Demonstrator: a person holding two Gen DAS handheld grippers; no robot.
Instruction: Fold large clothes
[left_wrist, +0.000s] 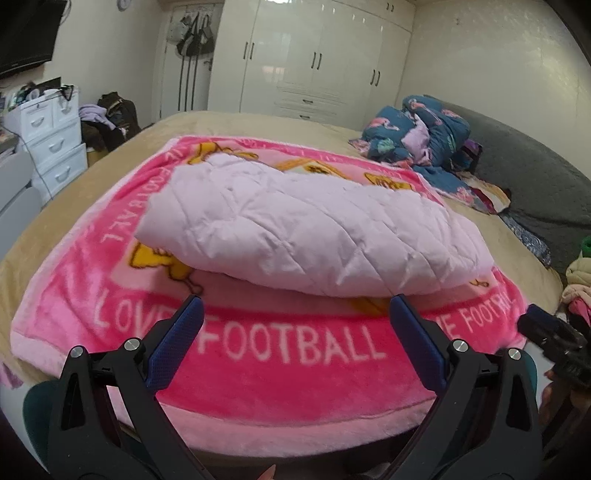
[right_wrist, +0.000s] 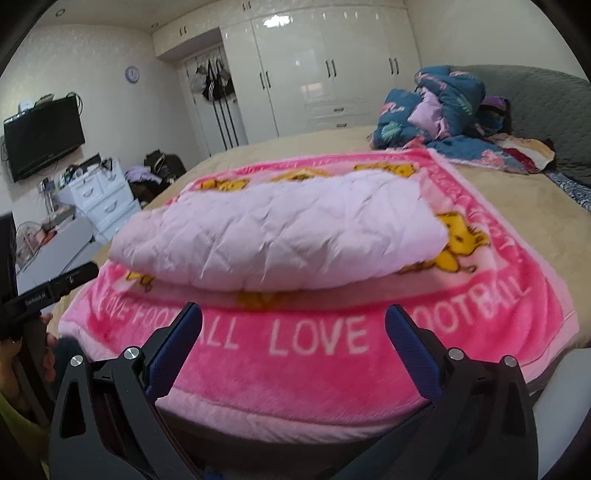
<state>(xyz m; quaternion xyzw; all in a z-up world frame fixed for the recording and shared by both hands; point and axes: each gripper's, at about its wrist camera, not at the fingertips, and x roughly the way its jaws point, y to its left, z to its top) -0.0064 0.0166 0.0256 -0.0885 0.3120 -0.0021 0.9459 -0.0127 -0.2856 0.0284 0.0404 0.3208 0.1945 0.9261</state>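
Both tongs stand wide apart and hold nothing. Ahead of the left tongs lies the folded lilac quilted garment on a pink blanket spread over the bed. The right tongs point at the same garment from its near edge.

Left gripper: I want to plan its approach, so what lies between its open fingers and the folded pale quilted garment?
In the left wrist view, only the pink blanket with its FOOTBALL lettering lies between the left gripper and the quilted garment; nothing else.
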